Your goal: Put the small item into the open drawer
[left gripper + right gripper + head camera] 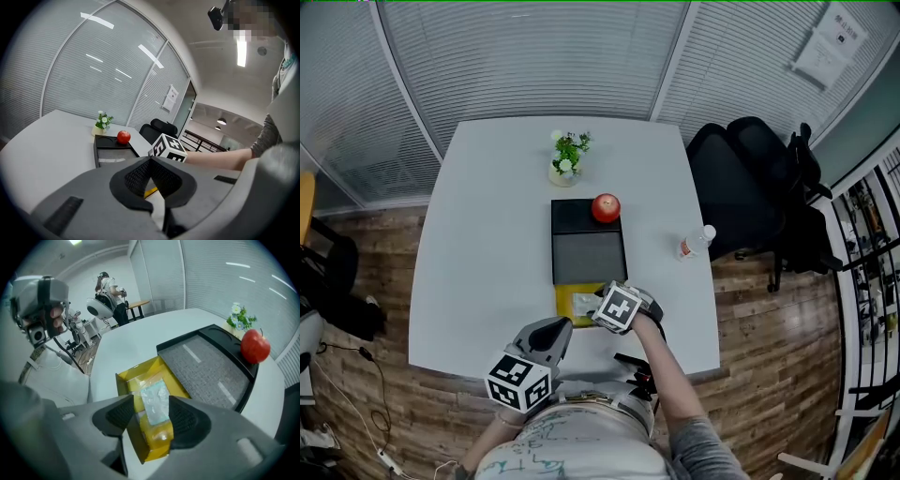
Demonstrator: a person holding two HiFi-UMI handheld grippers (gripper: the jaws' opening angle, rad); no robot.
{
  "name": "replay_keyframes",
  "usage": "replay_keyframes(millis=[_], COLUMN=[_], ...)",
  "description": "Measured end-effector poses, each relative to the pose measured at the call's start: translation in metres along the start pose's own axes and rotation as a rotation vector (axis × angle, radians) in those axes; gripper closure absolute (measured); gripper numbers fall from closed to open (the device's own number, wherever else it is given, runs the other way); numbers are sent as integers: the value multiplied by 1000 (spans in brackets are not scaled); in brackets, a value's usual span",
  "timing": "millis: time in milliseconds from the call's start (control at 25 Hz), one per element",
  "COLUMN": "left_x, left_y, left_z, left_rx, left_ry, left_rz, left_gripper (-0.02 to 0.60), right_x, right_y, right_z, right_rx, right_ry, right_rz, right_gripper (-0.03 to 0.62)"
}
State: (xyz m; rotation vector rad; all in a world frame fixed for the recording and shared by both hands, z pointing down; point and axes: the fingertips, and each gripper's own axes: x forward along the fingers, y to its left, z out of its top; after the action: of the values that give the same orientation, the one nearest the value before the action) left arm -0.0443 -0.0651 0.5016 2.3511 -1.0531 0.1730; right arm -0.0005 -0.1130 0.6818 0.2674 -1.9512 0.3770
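The yellow drawer (pixel 563 302) stands pulled out from the black drawer unit (pixel 588 246) at the table's front middle. A small pale packet (pixel 154 401) lies inside the drawer (pixel 125 379), seen in the head view as a light patch (pixel 584 302). My right gripper (pixel 150 412) hovers just over the drawer's front end, jaws open on either side of the packet, pads not touching it. In the head view it (pixel 600 309) sits under its marker cube. My left gripper (pixel 555 330) is by the table's front edge, its jaws (pixel 150 161) shut and empty.
A red apple (pixel 606 207) rests on the unit's back right corner. A small potted plant (pixel 568 155) stands behind it. A water bottle (pixel 696 242) lies near the table's right edge, with a black chair (pixel 750 183) beyond.
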Motion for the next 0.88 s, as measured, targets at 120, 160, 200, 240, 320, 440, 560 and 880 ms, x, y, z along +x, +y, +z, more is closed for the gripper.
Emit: replay_keyframes(millis=[120, 160, 200, 240, 320, 440, 560, 880], left_x=[1, 0, 0, 0, 0, 0, 1, 0], left_y=[0, 0, 0, 1, 2, 1, 1, 3], left_z=[0, 0, 0, -1, -2, -1, 0, -2], left_rx=[3, 3, 2, 0, -3, -2, 1, -8], left_ry=[5, 7, 6, 4, 3, 5, 8, 15], left_rz=[-4, -4, -4, -3, 0, -1, -6, -3], left_gripper=[584, 584, 584, 584, 584, 584, 584, 584], right_x=[-4, -5, -7, -8, -10, -13, -16, -29], right_y=[1, 1, 2, 2, 3, 8, 11, 22], right_z=[-1, -1, -2, -2, -3, -2, -3, 5], right_rx=[9, 10, 11, 10, 6, -6, -10, -19], right_ry=[-6, -8, -10, -11, -17, -30, -25, -98], right_rz=[5, 1, -4, -8, -11, 4, 4, 9], right_gripper=[368, 368, 368, 368, 368, 368, 368, 383])
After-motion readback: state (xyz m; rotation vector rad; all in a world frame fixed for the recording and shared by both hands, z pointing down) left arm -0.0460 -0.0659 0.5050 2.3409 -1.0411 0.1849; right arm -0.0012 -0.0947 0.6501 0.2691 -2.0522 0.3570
